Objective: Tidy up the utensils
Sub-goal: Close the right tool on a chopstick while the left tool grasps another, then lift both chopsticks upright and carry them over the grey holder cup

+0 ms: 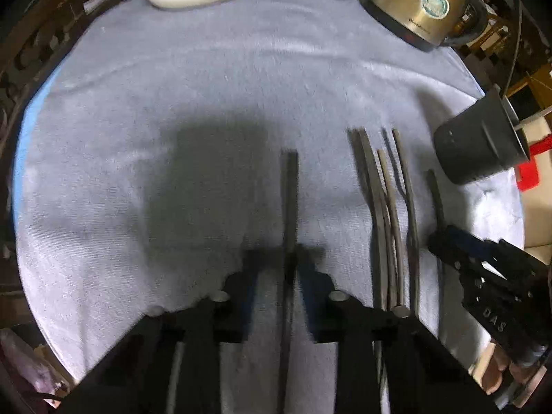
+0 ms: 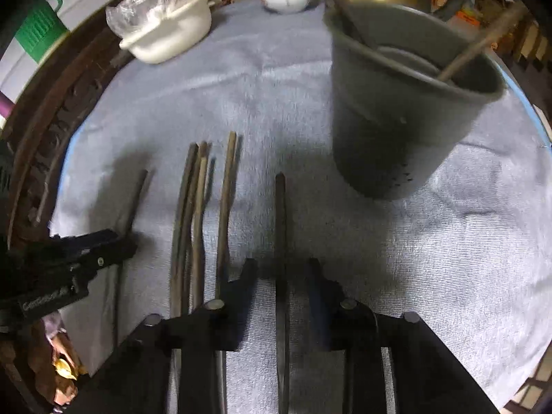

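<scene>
the left gripper [image 1: 293, 258] is clamped on one dark wooden chopstick [image 1: 290, 189] lying on the grey towel [image 1: 207, 86]; the right gripper [image 2: 281, 269] stands parted around another [image 2: 281, 214], pads clear. between the two, four loose chopsticks [image 2: 196, 207] remain. ahead of the right gripper, the dark grey plastic holder cup [image 2: 396, 120] holds only a few, so most sorting seems left.

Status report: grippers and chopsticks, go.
Left gripper shut on one chopstick. Right gripper open around second chopstick. Loose chopsticks lie between them. Holder upright, unobstructed.
</scene>
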The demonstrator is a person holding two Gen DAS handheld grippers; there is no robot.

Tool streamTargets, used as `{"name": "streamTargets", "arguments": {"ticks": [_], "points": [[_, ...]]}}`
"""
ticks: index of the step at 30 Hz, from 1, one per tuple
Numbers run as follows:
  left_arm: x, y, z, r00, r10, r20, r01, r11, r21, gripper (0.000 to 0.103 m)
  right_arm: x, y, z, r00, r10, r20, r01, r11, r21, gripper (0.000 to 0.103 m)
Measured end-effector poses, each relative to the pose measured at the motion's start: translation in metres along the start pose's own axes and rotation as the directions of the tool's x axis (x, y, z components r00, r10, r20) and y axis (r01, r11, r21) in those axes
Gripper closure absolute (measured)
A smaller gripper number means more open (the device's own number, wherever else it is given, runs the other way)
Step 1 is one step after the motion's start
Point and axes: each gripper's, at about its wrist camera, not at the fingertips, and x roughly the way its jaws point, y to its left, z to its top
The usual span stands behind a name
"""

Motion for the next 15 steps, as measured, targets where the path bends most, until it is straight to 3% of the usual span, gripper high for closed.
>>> {"name": "streamTargets", "arguments": {"ticks": [1, 4, 13, 15], "points": [[0.003, -0.001, 0.002, 1.000, -0.008, -0.016, 0.008, 1.000, 0.007, 0.096, 0.001, 0.001, 0.001, 1.000, -0.005, -0.009, 0.005, 1.000, -0.008, 0.081], [0.007, 0.002, 0.006, 0.998, -0.035, -0.042, 0.036, 0.999, 0.007, 0.096, 0.002, -0.005, 0.002, 0.999, -0.004, -0.036, 0.003, 1.000, -0.023, 0.087], [0.018, 0.011, 0.041, 0.986, -0.069, -0.151, 0.070, 0.998, 0.001, 0.096, 0.009, -0.001, 0.014, 0.993, -0.016, -0.119, 0.005, 0.996, -0.089, 0.087], [0.022, 0.011, 0.052, 0.983, -0.083, -0.162, 0.081, 0.997, -0.018, 0.096, 0.009, -0.002, 0.016, 0.992, -0.017, -0.126, 0.006, 0.996, -0.083, 0.091]]}}
